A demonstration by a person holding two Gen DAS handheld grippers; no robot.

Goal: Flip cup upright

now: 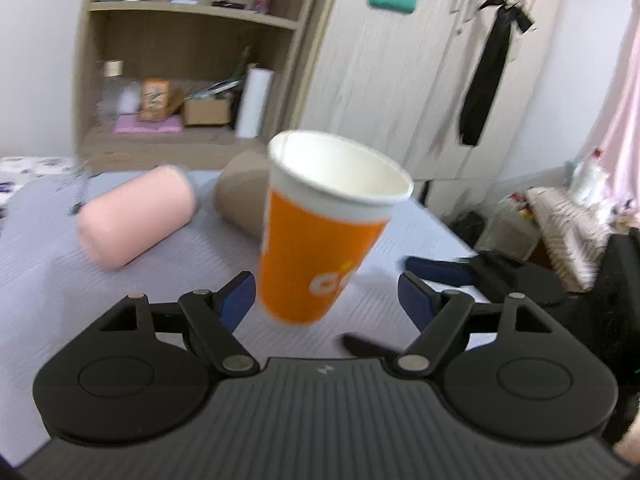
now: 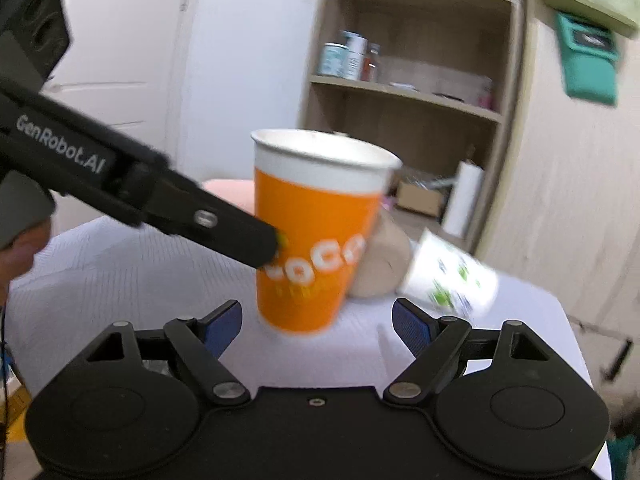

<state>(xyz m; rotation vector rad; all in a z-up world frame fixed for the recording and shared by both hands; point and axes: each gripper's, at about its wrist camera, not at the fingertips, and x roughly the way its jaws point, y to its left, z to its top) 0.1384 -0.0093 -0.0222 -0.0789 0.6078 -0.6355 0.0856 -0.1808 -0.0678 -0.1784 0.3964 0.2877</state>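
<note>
An orange paper cup (image 1: pixel 320 232) with a white rim stands mouth up, slightly tilted, on the grey table mat (image 1: pixel 60 280); it also shows in the right wrist view (image 2: pixel 316 240). My left gripper (image 1: pixel 326 300) is open, its blue pads on either side of the cup's base, apart from it. My right gripper (image 2: pixel 316 324) is open, just in front of the cup's base. The left gripper's finger (image 2: pixel 224 224) reaches in from the left beside the cup. The right gripper's fingers (image 1: pixel 436 270) show at the right of the left wrist view.
A pink cup (image 1: pixel 136 216) and a brown cup (image 1: pixel 240 196) lie on their sides behind the orange cup. A white cup with green print (image 2: pixel 448 272) lies on its side at the right. A wooden shelf (image 1: pixel 192 60) and wardrobe stand behind the table.
</note>
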